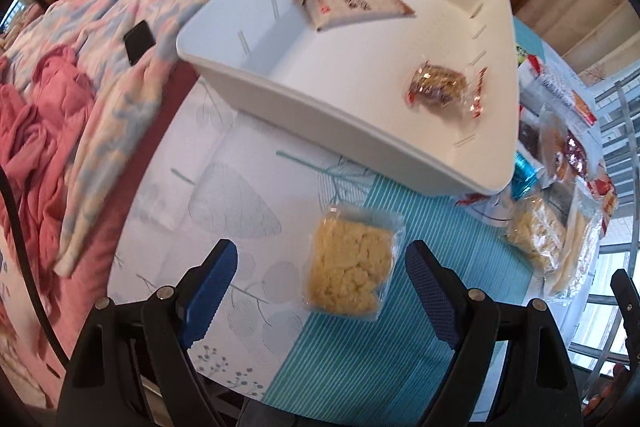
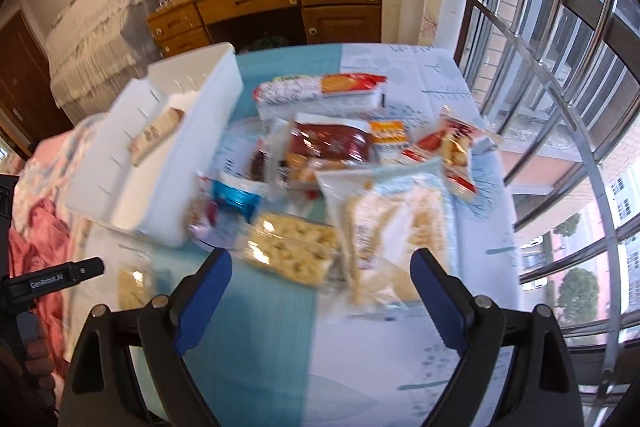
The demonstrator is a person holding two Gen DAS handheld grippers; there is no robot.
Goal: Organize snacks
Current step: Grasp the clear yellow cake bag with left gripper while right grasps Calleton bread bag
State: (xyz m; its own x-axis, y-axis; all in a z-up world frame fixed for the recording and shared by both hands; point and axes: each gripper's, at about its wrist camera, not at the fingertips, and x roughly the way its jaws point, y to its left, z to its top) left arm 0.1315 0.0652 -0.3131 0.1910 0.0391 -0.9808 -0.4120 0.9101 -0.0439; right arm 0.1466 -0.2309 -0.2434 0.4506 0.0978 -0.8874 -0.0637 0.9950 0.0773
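A white bin point(image 1: 280, 95) stands on the table and holds a flat beige packet point(image 1: 356, 5) and a clear-wrapped brown snack point(image 1: 440, 85). A clear pack of pale yellow puffed snack point(image 1: 352, 271) lies on the cloth just ahead of my open, empty left gripper point(image 1: 320, 287). In the right wrist view the bin point(image 2: 160, 179) is at the left. A pile of snack packs lies ahead, with a yellow puffed pack point(image 2: 288, 251) and a large clear bag point(image 2: 396, 227) nearest my open, empty right gripper point(image 2: 320, 291).
The table has a teal and white leaf-print cloth point(image 1: 224, 203). A bed with pink floral bedding point(image 1: 60, 99) and a black phone point(image 1: 138, 41) lies left. A wooden desk point(image 2: 280, 7) stands behind. Barred windows point(image 2: 560, 87) are at the right. The left gripper's handle point(image 2: 52, 279) shows at far left.
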